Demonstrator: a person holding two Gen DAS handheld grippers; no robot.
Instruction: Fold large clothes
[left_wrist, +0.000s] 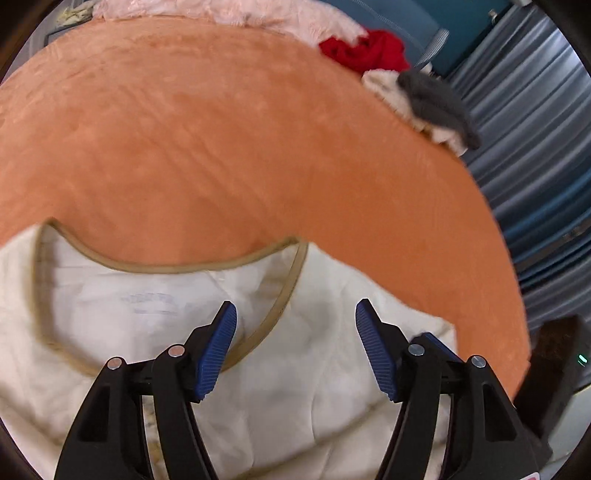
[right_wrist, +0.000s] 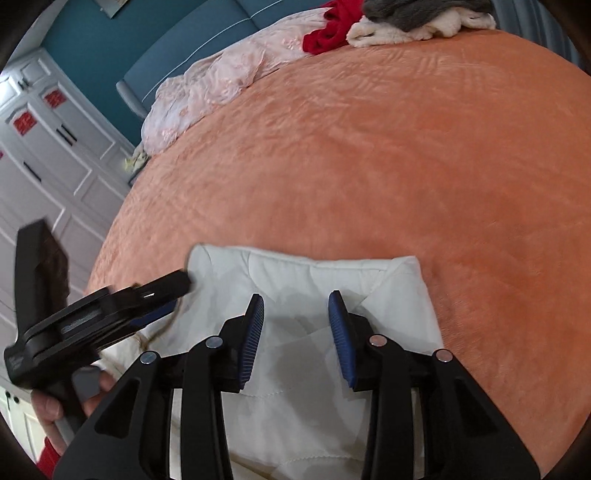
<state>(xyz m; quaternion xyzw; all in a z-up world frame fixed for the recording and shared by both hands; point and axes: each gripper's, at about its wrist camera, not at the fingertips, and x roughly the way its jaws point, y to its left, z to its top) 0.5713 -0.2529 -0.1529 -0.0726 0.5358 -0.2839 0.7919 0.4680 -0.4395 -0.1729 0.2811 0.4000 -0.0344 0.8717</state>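
1. Left gripper (left_wrist: 295, 345): blue ribbed fingers (left_wrist: 218, 350) spread wide, nothing between them; we hover just above the cream garment (left_wrist: 280, 406), near its tan-trimmed neckline (left_wrist: 284, 295).
2. Right gripper (right_wrist: 295, 338): fingers (right_wrist: 253, 339) also apart, a narrower gap than the left, empty; they hang over a folded flap of the same garment (right_wrist: 295, 398). Contact with the cloth: we cannot tell.
3. Right wrist view also shows the left gripper (right_wrist: 162, 295) at left, with its tip at the garment's far-left corner, and the person's hand (right_wrist: 74, 402) on its handle.
4. The garment lies at the near edge of the orange bedspread (left_wrist: 221, 129), partly folded: far edge straight, far-right corner squared.
5. Handling, our judgement: quilted stitch lines, soft, limp, light but bulky; it should sag and drag when lifted and is not fragile. The smooth shell may slip in the pads.
6. Where to take hold: pinch at the edges or corners, through both layers, or at the bound neckline trim, which looks firmer. One gripper per corner keeps the fold line straight.
7. Far side: a red garment (left_wrist: 369, 50), a grey and cream pile (left_wrist: 424, 103) and a pink quilt (right_wrist: 207, 92), all well apart from our work.
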